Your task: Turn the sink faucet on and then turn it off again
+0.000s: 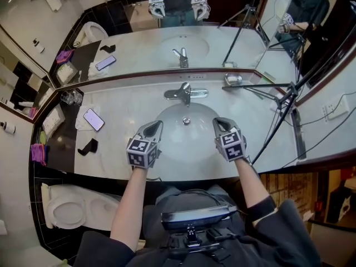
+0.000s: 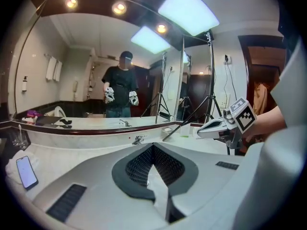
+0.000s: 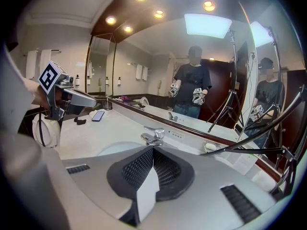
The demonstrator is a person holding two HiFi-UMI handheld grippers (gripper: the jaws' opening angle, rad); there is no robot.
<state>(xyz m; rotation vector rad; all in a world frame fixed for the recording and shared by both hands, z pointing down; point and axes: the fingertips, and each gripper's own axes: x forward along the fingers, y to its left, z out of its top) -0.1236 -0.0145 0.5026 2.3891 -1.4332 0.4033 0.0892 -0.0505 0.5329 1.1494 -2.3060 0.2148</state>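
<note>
The chrome metal faucet (image 1: 185, 93) is silver, the round basin (image 1: 172, 120) white; the grey plastic left gripper (image 1: 156, 125) and right gripper (image 1: 218, 122) bear black-and-white square markers.

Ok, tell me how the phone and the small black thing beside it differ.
The phone is a flat slab with a pale screen; the black thing is smaller, dark and bent. The phone lies on a white cloth; the black thing sits on bare countertop. Both lie left of the basin on that same countertop.
</note>
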